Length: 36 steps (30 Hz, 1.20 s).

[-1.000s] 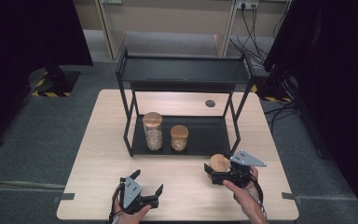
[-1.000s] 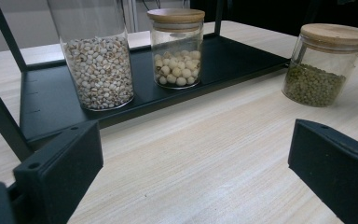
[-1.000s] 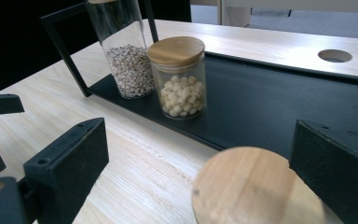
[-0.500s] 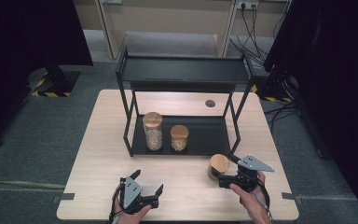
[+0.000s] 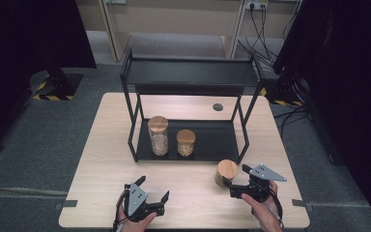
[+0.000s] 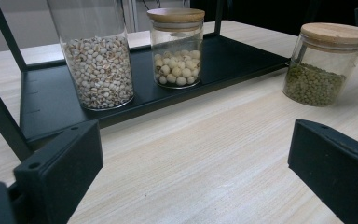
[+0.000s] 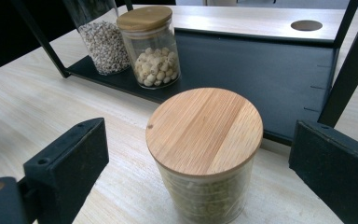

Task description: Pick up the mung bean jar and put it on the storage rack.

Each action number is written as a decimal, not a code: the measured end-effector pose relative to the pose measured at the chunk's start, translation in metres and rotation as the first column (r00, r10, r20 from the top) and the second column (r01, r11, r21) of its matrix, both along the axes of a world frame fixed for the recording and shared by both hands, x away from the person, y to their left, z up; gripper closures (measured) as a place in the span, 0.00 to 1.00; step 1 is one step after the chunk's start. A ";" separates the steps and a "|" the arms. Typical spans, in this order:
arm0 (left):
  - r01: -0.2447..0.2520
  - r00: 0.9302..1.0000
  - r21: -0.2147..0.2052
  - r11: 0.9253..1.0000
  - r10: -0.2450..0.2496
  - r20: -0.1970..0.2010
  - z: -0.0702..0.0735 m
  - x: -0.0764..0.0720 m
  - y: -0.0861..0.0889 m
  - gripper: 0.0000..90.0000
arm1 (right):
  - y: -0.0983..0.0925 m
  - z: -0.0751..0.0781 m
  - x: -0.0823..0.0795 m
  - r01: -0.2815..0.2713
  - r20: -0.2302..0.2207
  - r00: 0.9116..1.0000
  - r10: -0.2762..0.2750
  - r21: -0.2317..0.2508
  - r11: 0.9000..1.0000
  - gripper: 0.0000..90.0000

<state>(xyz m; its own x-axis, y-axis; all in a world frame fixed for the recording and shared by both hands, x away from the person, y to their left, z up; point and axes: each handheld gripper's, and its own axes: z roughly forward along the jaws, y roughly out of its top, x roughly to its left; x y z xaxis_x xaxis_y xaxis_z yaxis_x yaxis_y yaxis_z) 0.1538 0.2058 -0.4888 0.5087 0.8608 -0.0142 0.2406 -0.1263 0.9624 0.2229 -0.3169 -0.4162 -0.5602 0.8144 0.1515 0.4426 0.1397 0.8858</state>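
Observation:
A short glass jar of green beans (image 5: 227, 173) with a wooden lid stands on the table, just in front of the black rack's right front leg. My right gripper (image 5: 239, 181) is open right beside it. In the right gripper view the jar (image 7: 204, 144) stands close between the widely spread jaws, and neither jaw touches it. My left gripper (image 5: 152, 187) is open and holds nothing near the table's front edge. In the left gripper view the green jar (image 6: 326, 65) shows far to the right.
A black two-tier rack (image 5: 212, 142) stands mid-table. On its low shelf are a tall jar of pale grains (image 5: 158, 135) and a short jar of white beans (image 5: 185, 142); the shelf's right half is bare. A round cable hole (image 5: 217, 107) lies behind it.
My right gripper has drawn back from the green bean jar, to the right and toward the person. The jar stays where it stood. The left gripper has not moved.

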 end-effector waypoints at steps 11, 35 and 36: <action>0.001 1.000 -0.001 1.000 -0.001 0.005 0.000 -0.001 0.000 0.03 | 0.004 -0.004 0.000 -0.010 -0.006 1.000 0.010 -0.021 1.000 0.06; 0.001 1.000 0.002 1.000 -0.001 0.001 0.000 0.000 0.000 0.03 | 0.014 -0.018 0.012 0.004 -0.027 1.000 -0.006 -0.066 0.998 0.06; 0.001 1.000 0.002 1.000 -0.001 0.001 0.000 0.000 0.000 0.03 | 0.015 -0.019 0.013 0.001 -0.026 1.000 -0.003 -0.070 0.998 0.06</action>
